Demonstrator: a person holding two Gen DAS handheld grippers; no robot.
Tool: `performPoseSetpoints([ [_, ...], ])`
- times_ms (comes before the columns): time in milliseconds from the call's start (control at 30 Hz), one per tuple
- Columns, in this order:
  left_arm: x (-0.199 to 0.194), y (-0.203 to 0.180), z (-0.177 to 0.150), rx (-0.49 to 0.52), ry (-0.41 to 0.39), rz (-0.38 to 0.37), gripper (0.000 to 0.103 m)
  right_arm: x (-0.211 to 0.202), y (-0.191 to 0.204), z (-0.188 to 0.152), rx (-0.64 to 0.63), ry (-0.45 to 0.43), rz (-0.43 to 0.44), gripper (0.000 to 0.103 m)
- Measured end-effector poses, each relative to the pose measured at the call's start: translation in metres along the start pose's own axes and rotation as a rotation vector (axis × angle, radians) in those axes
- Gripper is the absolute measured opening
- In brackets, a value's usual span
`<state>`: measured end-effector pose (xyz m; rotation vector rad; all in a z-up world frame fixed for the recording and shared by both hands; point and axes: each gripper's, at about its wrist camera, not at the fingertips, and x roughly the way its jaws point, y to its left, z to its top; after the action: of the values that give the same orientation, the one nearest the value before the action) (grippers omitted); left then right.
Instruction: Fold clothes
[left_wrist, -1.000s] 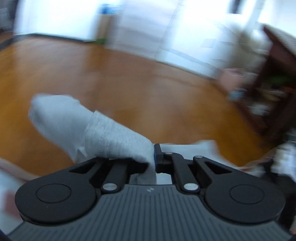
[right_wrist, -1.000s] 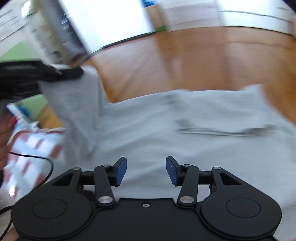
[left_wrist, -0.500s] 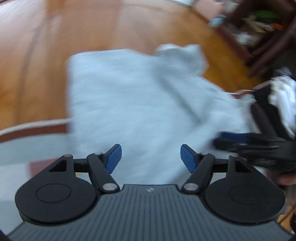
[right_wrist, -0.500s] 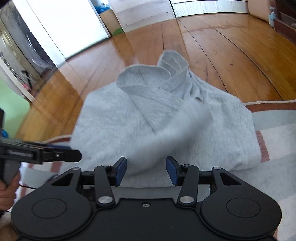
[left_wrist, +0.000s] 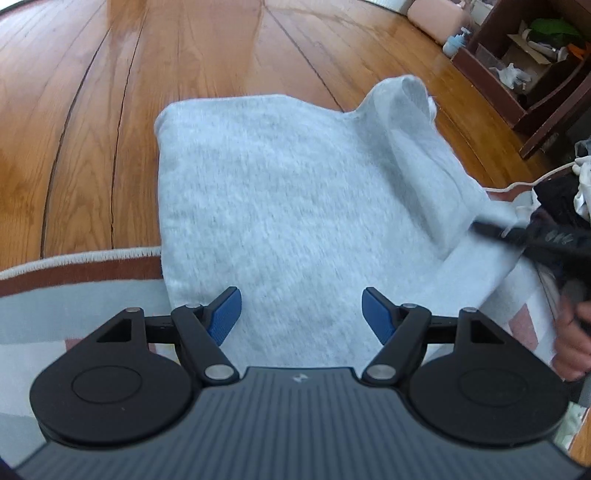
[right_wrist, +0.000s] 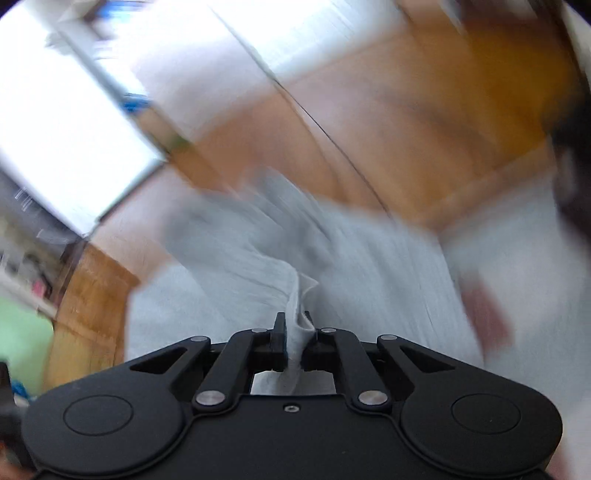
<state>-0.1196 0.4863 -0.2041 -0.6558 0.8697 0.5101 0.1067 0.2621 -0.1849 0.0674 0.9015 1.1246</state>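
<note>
Left wrist view. Left gripper (left_wrist: 302, 314) hovering low over grey garment (left_wrist: 288, 206), jaws having just been opening and now standing wide apart, nothing pinched between them. Garment spread flat, near half on the rug (left_wrist: 77, 291), far half on the wooden floor (left_wrist: 147, 74). Left side a clean folded edge; right side carrying a sleeve-like flap (left_wrist: 417, 147) doubled back over the body. Fabric soft, fleecy, pale heather grey. Right gripper (left_wrist: 517, 232) visible at the garment's right border, blurred, a hand (left_wrist: 576, 343) behind it.

Right wrist view. Heavy motion blur. Right gripper (right_wrist: 293, 343) with jaws having just been closing, now clamped on a thin ridge of the grey garment (right_wrist: 295, 332), cloth rising between them in a crease. Rest of the cloth trailing away toward the floor (right_wrist: 424, 129).

Judgement on step in hand: right-side fold apparently starting. To do well: lift pinched edge only enough to clear the layer below, carry it across in one arc, lay it parallel to the left edge. Left gripper best used to pin the body against dragging. Risk: single-layer pinch slipping, flap bunching.
</note>
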Motion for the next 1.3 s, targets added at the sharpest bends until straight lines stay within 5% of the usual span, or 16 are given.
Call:
performPoseSetpoints([
  [67,-0.002,0.004,-0.001,-0.021,-0.004,-0.019,0.072,-0.026,0.023,0.005,-0.159,-0.103,-0.008,0.006],
  [133,0.004,0.002,-0.002,-0.012,0.021,-0.008,0.072,-0.032,0.021,-0.004,-0.214,-0.097,-0.124,0.007],
  [267,0.022,-0.013,-0.007,0.083,0.095,0.094,0.073,-0.006,-0.006,-0.040,-0.194,0.083,-0.319,0.010],
  [400,0.019,-0.016,-0.008,0.071,0.102,0.077,0.078,-0.006,-0.023,-0.047,-0.044,0.028,-0.267,0.016],
  [467,0.017,-0.011,-0.007,0.039,0.102,0.065,0.078,-0.006,-0.014,-0.038,-0.091,0.020,-0.245,0.005],
  [567,0.013,-0.005,-0.006,-0.010,0.099,0.050,0.078,-0.023,0.006,-0.021,-0.188,-0.067,-0.192,0.003],
  [667,0.012,-0.002,-0.006,-0.036,0.109,0.044,0.078,-0.025,0.003,-0.009,-0.205,-0.047,-0.197,0.003],
  [767,0.014,-0.005,-0.006,-0.018,0.125,0.072,0.078,-0.020,-0.017,-0.012,-0.129,0.023,-0.301,0.011],
  [833,0.013,-0.008,-0.007,-0.009,0.132,0.096,0.078,-0.024,-0.033,-0.017,-0.009,0.059,-0.266,0.016],
  [933,0.011,-0.007,-0.007,-0.014,0.133,0.107,0.078,-0.035,-0.048,-0.029,0.138,0.093,-0.209,0.048],
  [1100,0.009,0.002,-0.005,-0.068,0.120,0.073,0.078,-0.038,-0.059,-0.054,0.308,0.154,-0.104,0.050],
  [1167,0.009,0.006,-0.004,-0.099,0.114,0.056,0.078,-0.026,-0.059,-0.059,0.346,0.149,-0.059,0.044],
  [1200,0.009,0.008,-0.004,-0.113,0.111,0.050,0.078,-0.018,-0.054,-0.058,0.320,0.119,-0.042,0.030],
  [1233,0.009,0.009,-0.003,-0.123,0.107,0.046,0.078,-0.010,-0.048,-0.056,0.290,0.091,-0.031,0.006],
  [1300,0.009,0.010,-0.002,-0.133,0.100,0.043,0.078,-0.003,-0.032,-0.048,0.174,0.064,-0.078,0.006],
])
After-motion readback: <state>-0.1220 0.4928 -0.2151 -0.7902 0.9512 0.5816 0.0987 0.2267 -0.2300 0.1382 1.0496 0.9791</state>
